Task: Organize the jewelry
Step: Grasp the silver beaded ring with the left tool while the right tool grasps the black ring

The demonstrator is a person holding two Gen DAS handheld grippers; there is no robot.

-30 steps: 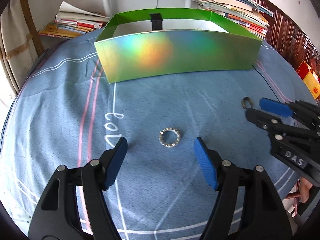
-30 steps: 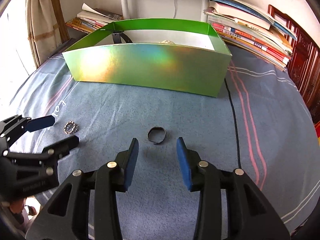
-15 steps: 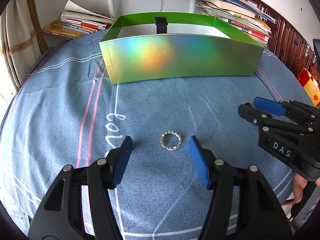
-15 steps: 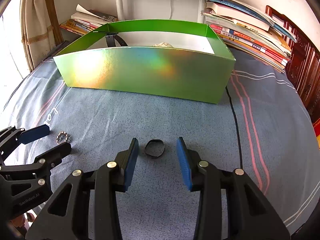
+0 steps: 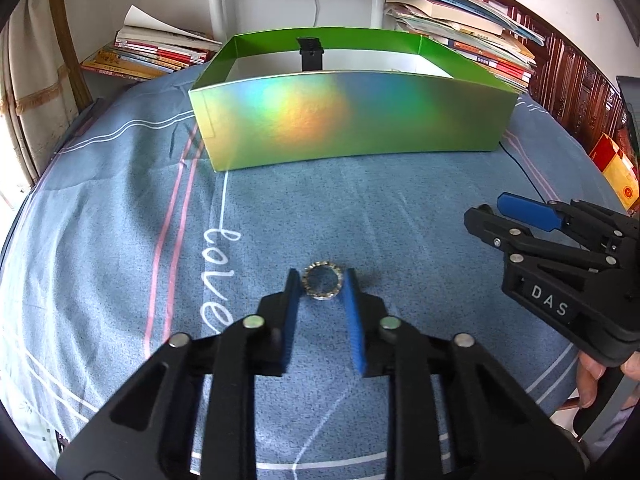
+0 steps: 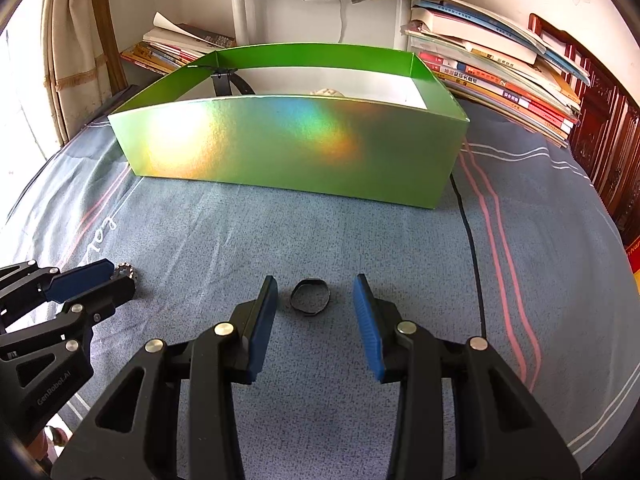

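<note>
Left gripper (image 5: 322, 280) pts down at the blue cloth (image 5: 120, 240); jaws closing w/ the silver ring (image 5: 322, 286) between them, blue pads (image 5: 295, 292) at or touching both sides of the ring, which lies flat on the cloth. Contact pressure cannot be confirmed, but no gap shows. Right gripper (image 6: 316, 300) also pts down; jaws closing, still clearly apart, w/ the dark ring (image 6: 311, 296) flat on the cloth between the tips, closer to the left pad, touching neither. Dark ring is well right of the silver ring (image 6: 125, 272). Green box (image 5: 348, 120), holographic front wall, sits on the cloth beyond both rings; a black item (image 5: 311, 53) stands inside at the back wall, a pale item (image 6: 326, 92) shows inside at right. A black cable (image 6: 468, 232) runs along the cloth from the box's right corner. Books (image 6: 500, 64) stacked behind. A hand (image 5: 600, 376) holds the right gripper (image 5: 496, 212).
</note>
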